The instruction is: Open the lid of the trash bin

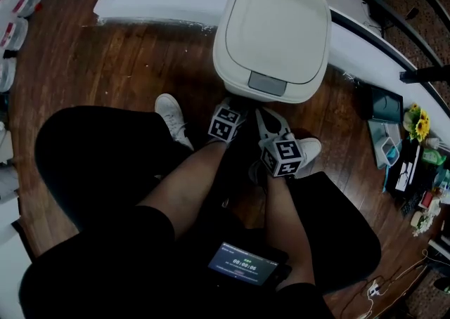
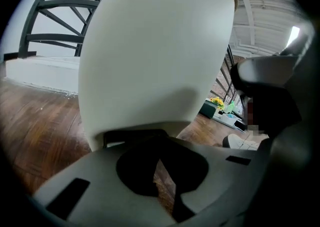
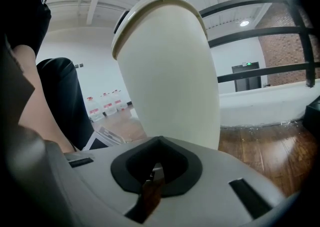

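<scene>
Currently | trash bin (image 3: 170, 81) on wooden floor (image 1: 140, 64), lid (image 1: 278, 22) down | left gripper (image 2: 161, 165) and right gripper (image 3: 156, 170) both clenched, empty, low at bin front | risk: closed jaws skid off smooth lid edge; push shoves bin backward.
</scene>
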`<state>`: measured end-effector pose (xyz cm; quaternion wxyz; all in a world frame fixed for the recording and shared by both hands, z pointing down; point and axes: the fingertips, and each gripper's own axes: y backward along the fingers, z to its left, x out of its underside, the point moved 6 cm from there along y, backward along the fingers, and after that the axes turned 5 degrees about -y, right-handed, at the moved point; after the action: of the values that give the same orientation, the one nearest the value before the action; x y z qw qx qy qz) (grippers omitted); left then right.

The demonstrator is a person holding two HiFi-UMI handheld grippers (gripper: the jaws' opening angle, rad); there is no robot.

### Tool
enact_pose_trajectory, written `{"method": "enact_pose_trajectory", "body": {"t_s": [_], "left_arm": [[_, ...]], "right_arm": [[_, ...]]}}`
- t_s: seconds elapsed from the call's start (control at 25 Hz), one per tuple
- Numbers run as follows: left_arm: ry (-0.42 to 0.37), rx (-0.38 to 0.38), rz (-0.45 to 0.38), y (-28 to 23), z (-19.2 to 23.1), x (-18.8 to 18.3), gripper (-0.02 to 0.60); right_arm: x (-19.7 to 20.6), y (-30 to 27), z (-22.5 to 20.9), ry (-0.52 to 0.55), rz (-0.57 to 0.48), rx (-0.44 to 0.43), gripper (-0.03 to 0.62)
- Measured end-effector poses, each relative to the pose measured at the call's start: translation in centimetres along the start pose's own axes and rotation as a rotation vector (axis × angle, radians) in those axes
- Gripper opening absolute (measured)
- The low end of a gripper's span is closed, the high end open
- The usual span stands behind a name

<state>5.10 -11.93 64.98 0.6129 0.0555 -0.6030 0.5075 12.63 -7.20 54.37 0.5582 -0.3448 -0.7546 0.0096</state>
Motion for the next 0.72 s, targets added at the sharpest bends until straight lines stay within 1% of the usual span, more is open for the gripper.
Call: {"method": "enact_pose_trajectory", "body": {"t_s": [0.2,0.44,0.6,0.72], "left_arm": [[-0.005,-0.002,0.017,-1.4,0.5,0.2,0.015],[0.003,-0.01,0.031,-2.1,0.8,0.8,0.015],[0.054,-0.028,0.043,-2.7,1.2,1.4,0.012],[0.061,-0.049,0.054,-3.0,1.0,1.5,0.014]], "right_arm": [[0.3,0.2,-1.1,-0.047,-0.025,0.005,0.02],[1.0,0.4,-1.9,-0.05,-0.008,0.032,0.02],[1.1,0.4,-2.5,-0.062,-0.01,0.045,0.02],[1.2,0.4,-2.9,-0.088,-0.021,0.054,0.02]]}}
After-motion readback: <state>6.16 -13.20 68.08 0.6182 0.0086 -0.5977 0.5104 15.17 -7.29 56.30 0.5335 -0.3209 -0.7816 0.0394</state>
